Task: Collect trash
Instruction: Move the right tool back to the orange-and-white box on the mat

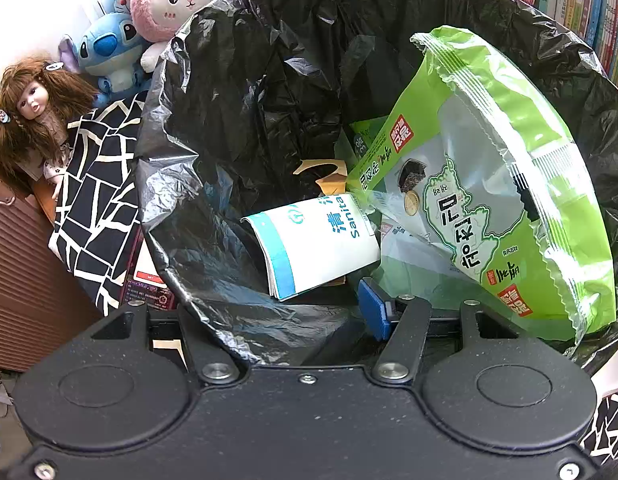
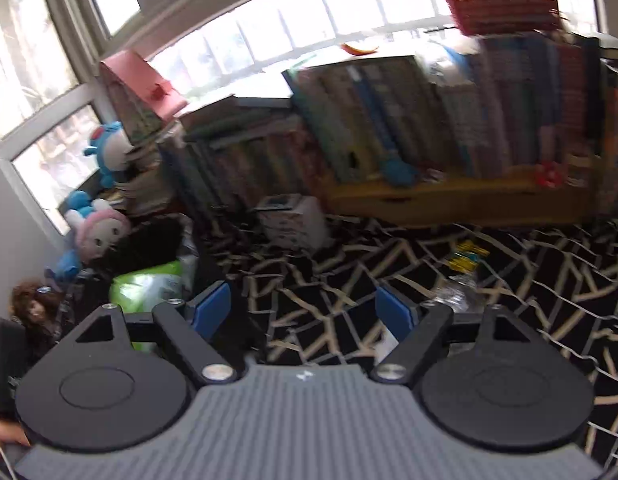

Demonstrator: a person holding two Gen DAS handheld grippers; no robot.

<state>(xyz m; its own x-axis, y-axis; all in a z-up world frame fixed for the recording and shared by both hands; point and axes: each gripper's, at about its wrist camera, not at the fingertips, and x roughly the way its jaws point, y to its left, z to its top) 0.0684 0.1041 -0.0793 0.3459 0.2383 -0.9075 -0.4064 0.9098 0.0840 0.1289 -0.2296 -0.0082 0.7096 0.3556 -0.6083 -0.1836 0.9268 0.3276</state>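
Left gripper (image 1: 309, 312) pinches the rim of the black bag (image 1: 237, 128), jaws narrow on the plastic; inside lie a green wrapper (image 1: 489, 184) and a white packet (image 1: 321, 248); right gripper (image 2: 305, 312) stands wide, nothing between its pads (image 2: 213, 308), over patterned cloth (image 2: 529, 292); a crushed bottle (image 2: 457, 292) lies just beyond its right pad; frame blurred.

The right gripper (image 2: 305, 312) stands wide apart, nothing between its blue pads (image 2: 393, 312); a crushed plastic bottle (image 2: 457, 290) lies at two o'clock on the patterned cloth (image 2: 529, 280).
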